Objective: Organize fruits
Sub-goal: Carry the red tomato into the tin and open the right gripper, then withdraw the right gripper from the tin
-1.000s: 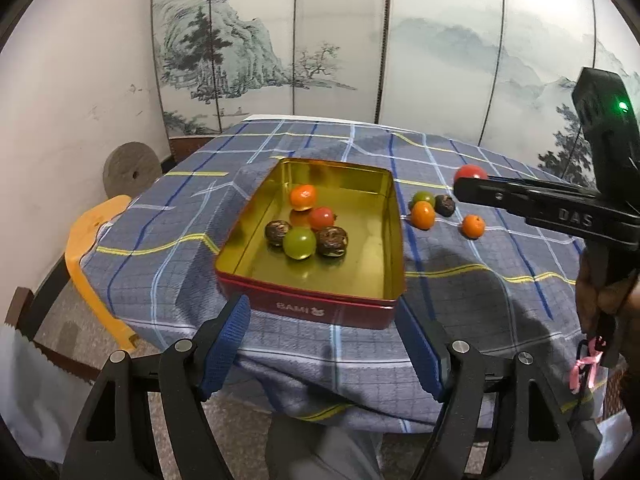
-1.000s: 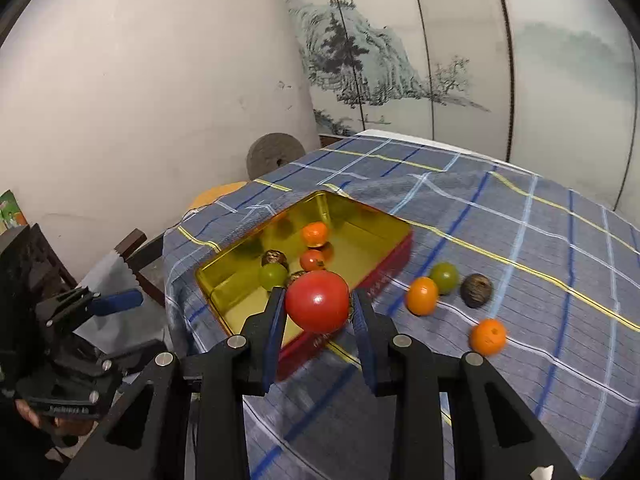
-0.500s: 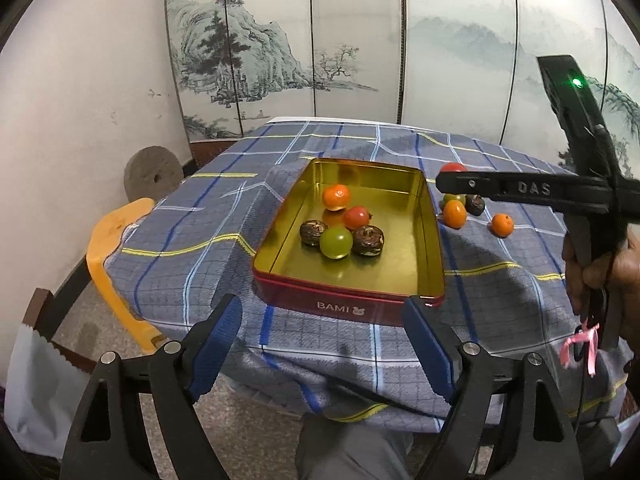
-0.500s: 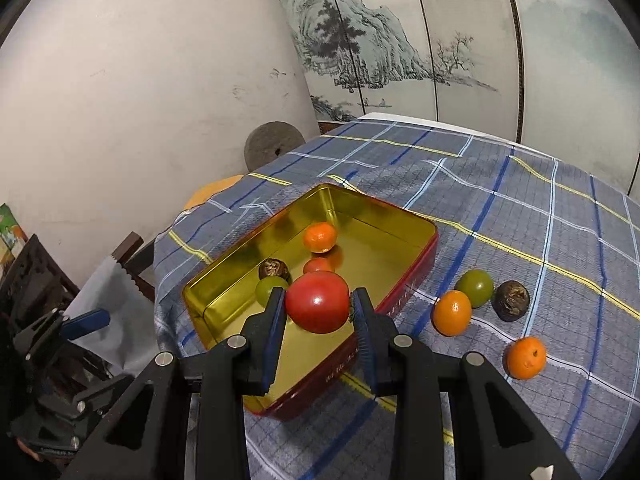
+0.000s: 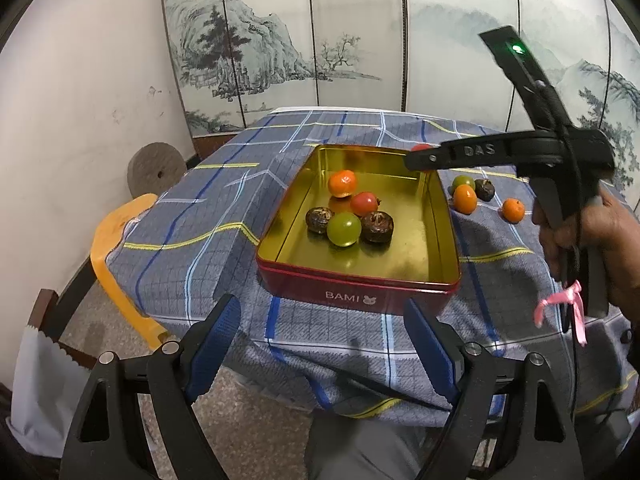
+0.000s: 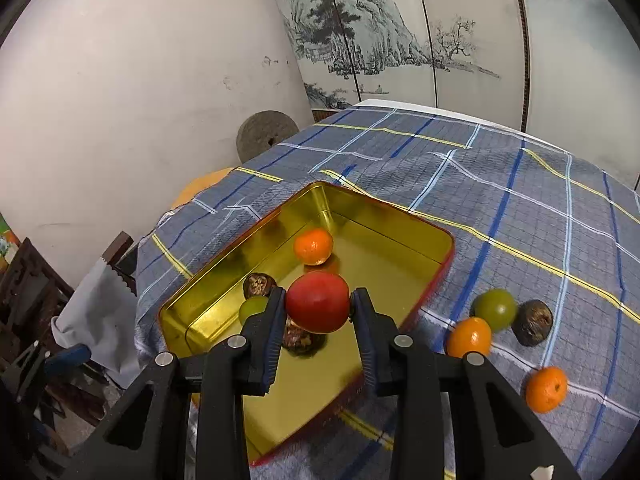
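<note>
A red-sided, gold-lined tin (image 5: 352,297) sits on the checked tablecloth. It holds a mandarin (image 5: 342,183), a small red fruit (image 5: 364,204), a green fruit (image 5: 343,229) and two dark brown ones (image 5: 319,220). My right gripper (image 6: 318,312) is shut on a larger red fruit (image 6: 318,307), held above the tin's (image 6: 384,210) floor. In the left wrist view that gripper (image 5: 416,156) reaches in over the far right corner. My left gripper (image 5: 321,306) hangs open and empty before the tin's front wall.
On the cloth right of the tin lie a green fruit (image 6: 495,308), an orange one (image 6: 469,336), a dark one (image 6: 532,322) and a mandarin (image 6: 546,389). A yellow stool (image 5: 116,248) and a stone disc (image 5: 157,168) stand left of the table.
My right gripper has carried the red fruit leftward and down, from the loose fruits to above the tin. My left gripper's jaws have spread wider.
</note>
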`<action>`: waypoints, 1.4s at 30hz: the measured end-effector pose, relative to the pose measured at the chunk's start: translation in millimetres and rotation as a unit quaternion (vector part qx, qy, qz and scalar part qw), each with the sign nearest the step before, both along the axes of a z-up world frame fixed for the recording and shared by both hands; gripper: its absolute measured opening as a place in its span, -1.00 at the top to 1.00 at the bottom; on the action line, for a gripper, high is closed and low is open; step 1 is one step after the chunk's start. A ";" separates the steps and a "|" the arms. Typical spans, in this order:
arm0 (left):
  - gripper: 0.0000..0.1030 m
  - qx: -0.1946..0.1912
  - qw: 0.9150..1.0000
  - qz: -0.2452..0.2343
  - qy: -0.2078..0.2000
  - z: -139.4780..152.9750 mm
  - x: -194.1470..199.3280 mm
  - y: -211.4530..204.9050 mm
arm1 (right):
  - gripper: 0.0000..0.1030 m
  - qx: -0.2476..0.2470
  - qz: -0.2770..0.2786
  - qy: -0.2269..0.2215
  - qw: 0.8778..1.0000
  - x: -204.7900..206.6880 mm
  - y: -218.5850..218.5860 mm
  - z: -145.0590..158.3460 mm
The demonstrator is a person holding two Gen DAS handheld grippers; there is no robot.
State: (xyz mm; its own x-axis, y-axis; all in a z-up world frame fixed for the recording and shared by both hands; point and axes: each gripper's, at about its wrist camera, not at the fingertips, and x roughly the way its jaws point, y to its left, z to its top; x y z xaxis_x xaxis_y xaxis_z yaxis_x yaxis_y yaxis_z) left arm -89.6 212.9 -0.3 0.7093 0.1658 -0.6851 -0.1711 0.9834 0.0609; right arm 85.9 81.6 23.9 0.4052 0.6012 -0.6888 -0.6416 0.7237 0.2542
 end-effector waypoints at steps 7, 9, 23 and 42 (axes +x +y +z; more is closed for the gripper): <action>-0.63 0.002 1.000 0.002 0.007 -4.8 -0.5 1.5 | 0.39 -0.025 0.003 0.008 1.000 17.6 24.2 -12.8; -0.63 0.005 1.000 0.004 0.012 -6.6 -0.3 1.4 | 0.39 -0.030 0.002 0.010 0.999 22.8 30.4 -16.5; -0.63 0.007 1.000 0.005 0.010 -4.5 -10.2 0.9 | -0.13 0.072 -0.033 -0.021 0.997 16.7 3.2 17.1; -0.62 -0.063 0.945 -0.321 0.029 44.8 76.1 -105.9 | -0.20 -0.074 -0.277 -0.024 0.958 -67.6 -325.4 -57.4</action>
State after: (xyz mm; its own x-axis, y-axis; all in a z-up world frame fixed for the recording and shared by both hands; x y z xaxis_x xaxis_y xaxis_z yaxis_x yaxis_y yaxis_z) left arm -13.5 107.0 44.5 0.5971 -0.3719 -0.7107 0.4629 0.8834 -0.0733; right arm 18.4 -243.8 -33.5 0.6666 0.1827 -0.7227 -0.1570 0.9822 0.1035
